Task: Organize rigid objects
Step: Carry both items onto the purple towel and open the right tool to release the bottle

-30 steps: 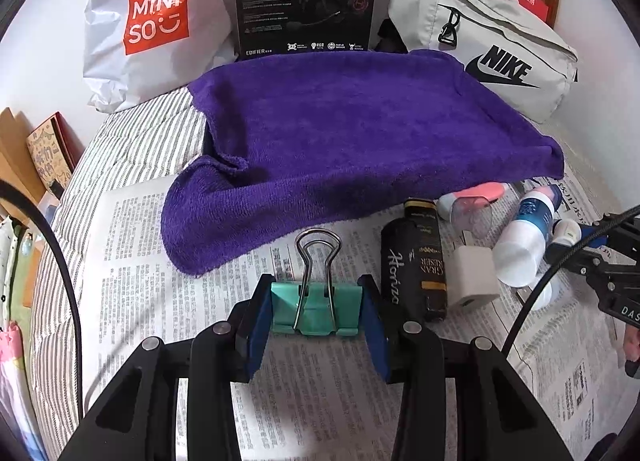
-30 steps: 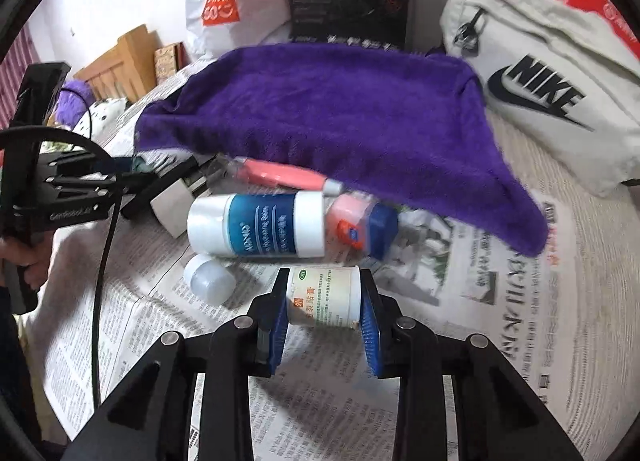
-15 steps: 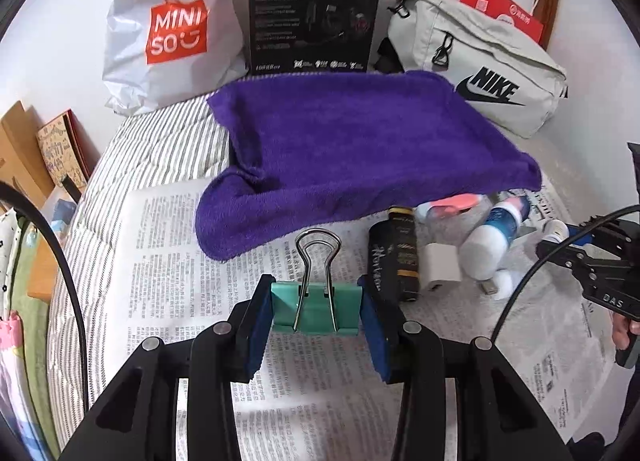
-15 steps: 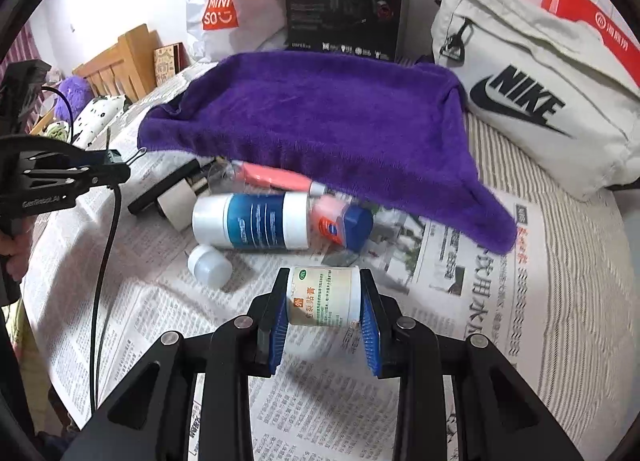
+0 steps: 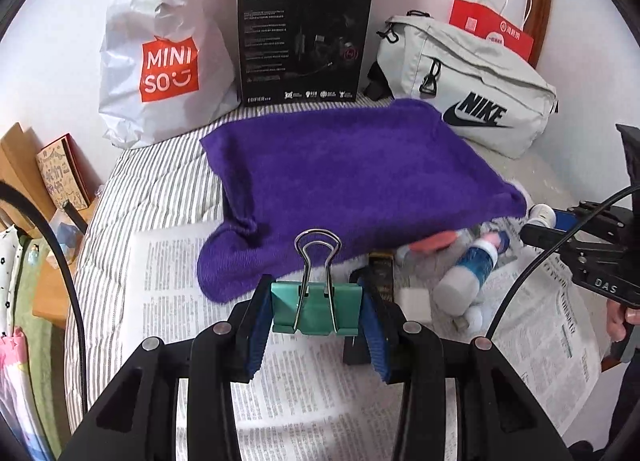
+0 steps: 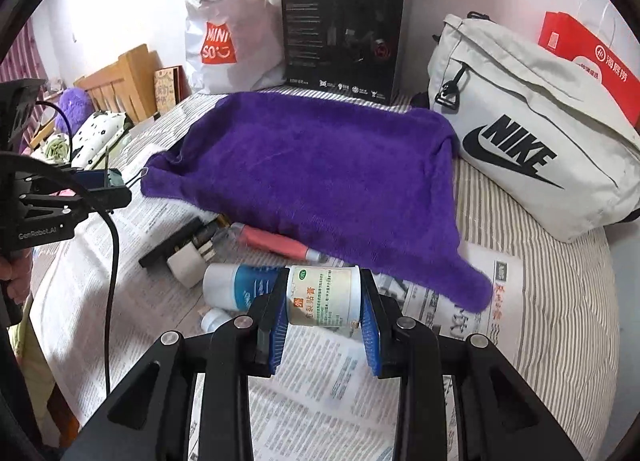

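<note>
Both claws have risen since a second ago; the bed and its clutter look farther below.

Left wrist view: left claw (image 5: pixel 317 309) is clamped on a green clip (image 5: pixel 316 307), wire loops pointing ahead toward the purple towel (image 5: pixel 352 177).

Right wrist view: right claw (image 6: pixel 325 303) grips a small white bottle (image 6: pixel 325 299) crosswise, long axis spanning pad to pad, above the newspaper (image 6: pixel 344 393). Remaining items lie just ahead-left by the towel's edge.
</note>
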`<state>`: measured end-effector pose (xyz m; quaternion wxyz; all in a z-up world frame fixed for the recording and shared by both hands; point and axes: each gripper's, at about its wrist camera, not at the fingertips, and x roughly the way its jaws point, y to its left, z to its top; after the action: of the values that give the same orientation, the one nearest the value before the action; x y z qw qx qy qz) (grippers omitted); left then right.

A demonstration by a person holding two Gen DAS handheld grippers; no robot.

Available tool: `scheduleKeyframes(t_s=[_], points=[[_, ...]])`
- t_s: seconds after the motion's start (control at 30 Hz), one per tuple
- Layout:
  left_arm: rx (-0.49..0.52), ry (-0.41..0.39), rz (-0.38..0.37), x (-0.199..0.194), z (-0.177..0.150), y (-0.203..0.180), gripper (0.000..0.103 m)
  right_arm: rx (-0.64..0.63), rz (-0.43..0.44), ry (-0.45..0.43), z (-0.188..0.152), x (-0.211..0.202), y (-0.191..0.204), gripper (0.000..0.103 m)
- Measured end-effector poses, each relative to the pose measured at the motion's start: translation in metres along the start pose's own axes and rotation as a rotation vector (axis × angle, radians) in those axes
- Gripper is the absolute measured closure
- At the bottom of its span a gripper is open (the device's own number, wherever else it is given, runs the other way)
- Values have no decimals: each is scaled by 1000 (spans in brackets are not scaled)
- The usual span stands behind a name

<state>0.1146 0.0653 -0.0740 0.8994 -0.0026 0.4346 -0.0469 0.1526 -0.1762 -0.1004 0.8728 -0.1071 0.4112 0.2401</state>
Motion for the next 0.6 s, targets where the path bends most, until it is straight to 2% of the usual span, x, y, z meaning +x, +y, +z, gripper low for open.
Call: scheduleKeyframes(t_s=[0.17, 0.6], points=[[-18, -7, -23, 3, 14, 4, 63, 33, 5, -11, 16, 5, -9, 71], [-24, 6, -23, 36, 49, 15, 63, 73, 2, -15, 53, 34, -25, 71]])
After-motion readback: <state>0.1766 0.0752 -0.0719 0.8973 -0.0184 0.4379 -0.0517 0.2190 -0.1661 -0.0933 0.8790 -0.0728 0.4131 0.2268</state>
